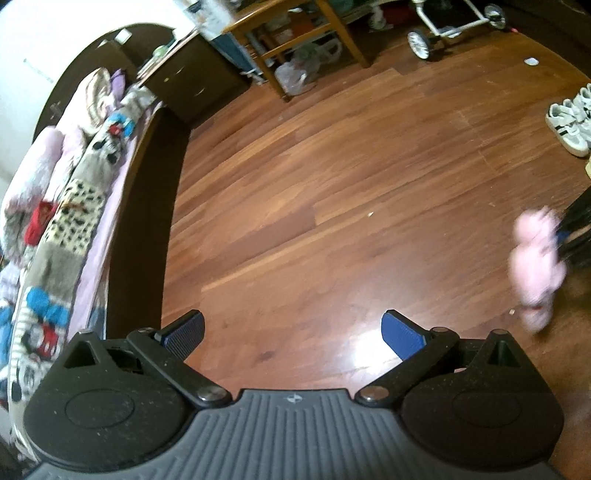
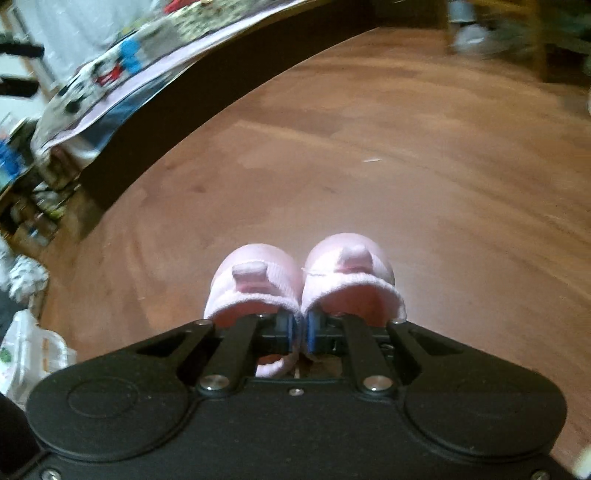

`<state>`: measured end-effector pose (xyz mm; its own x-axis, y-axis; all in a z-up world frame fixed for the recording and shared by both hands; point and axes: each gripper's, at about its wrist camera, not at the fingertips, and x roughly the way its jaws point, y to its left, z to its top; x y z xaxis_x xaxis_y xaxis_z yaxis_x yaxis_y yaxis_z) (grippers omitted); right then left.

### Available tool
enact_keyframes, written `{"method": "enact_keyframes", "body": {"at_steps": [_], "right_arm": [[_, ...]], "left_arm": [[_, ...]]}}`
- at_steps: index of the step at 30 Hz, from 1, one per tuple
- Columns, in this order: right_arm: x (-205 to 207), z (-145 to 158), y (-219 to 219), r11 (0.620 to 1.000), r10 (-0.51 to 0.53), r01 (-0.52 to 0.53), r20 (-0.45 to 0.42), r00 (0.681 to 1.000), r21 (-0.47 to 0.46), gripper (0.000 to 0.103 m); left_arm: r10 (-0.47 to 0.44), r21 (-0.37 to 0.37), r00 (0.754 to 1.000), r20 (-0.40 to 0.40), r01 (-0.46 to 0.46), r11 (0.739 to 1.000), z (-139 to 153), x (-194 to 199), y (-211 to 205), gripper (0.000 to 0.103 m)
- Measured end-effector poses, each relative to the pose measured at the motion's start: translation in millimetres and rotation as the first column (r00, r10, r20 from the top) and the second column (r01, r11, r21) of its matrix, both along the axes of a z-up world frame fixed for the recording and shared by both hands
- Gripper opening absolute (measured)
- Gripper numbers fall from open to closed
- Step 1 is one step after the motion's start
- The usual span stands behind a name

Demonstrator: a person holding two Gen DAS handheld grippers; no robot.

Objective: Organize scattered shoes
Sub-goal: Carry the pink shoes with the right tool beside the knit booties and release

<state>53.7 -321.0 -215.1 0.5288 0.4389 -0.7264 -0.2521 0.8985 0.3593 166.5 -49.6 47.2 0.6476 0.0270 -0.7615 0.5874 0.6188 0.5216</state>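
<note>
My right gripper [image 2: 300, 330] is shut on a pair of small pink baby shoes [image 2: 306, 277], pinching their inner collars together between the blue pads. The shoes hang above the wooden floor [image 2: 406, 147], toes pointing away from the camera. In the left wrist view the same pink shoes [image 1: 535, 266] show blurred at the right edge, held by the right gripper's dark fingers [image 1: 570, 236]. My left gripper [image 1: 291, 334] is open over bare floor with nothing between its blue pads. White sneakers with dark stripes [image 1: 570, 123] sit side by side on the floor at the far right.
A bed with patterned bedding [image 1: 74, 206] and a dark frame [image 1: 147, 221] runs along the left. A wooden chair [image 1: 295, 40] with plastic bags under it and a stroller [image 1: 454, 26] stand at the back. White bags [image 2: 26, 354] lie at the lower left in the right wrist view.
</note>
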Motion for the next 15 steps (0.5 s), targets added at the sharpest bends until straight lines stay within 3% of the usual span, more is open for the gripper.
{"method": "enact_keyframes", "body": {"at_steps": [4, 7, 11, 15], "right_arm": [[-56.9, -7.2, -71.8, 0.991, -0.127, 0.126, -0.004, 0.992, -0.050, 0.008], [-113.7, -17.6, -134.5, 0.962, -0.261, 0.256, -0.040, 0.964, -0.094, 0.008], [-189.9, -46.4, -199.7, 0.909, -0.408, 0.388, -0.138, 0.902, -0.151, 0.008], [-231.9, -78.2, -222.9, 0.884, -0.464, 0.426, -0.242, 0.852, -0.193, 0.008]], "left_arm": [[-0.072, 0.016, 0.997, -0.029, 0.072, 0.997, -16.6, 4.9, -37.4, 0.103], [-0.131, 0.037, 0.990, -0.054, 0.133, 0.990, -31.7, 6.7, -68.6, 0.103], [-0.174, 0.057, 0.982, -0.078, 0.179, 0.982, -46.6, 9.1, -98.1, 0.103], [-0.192, 0.071, 0.976, -0.098, 0.200, 0.977, -59.8, 11.6, -119.4, 0.103]]}}
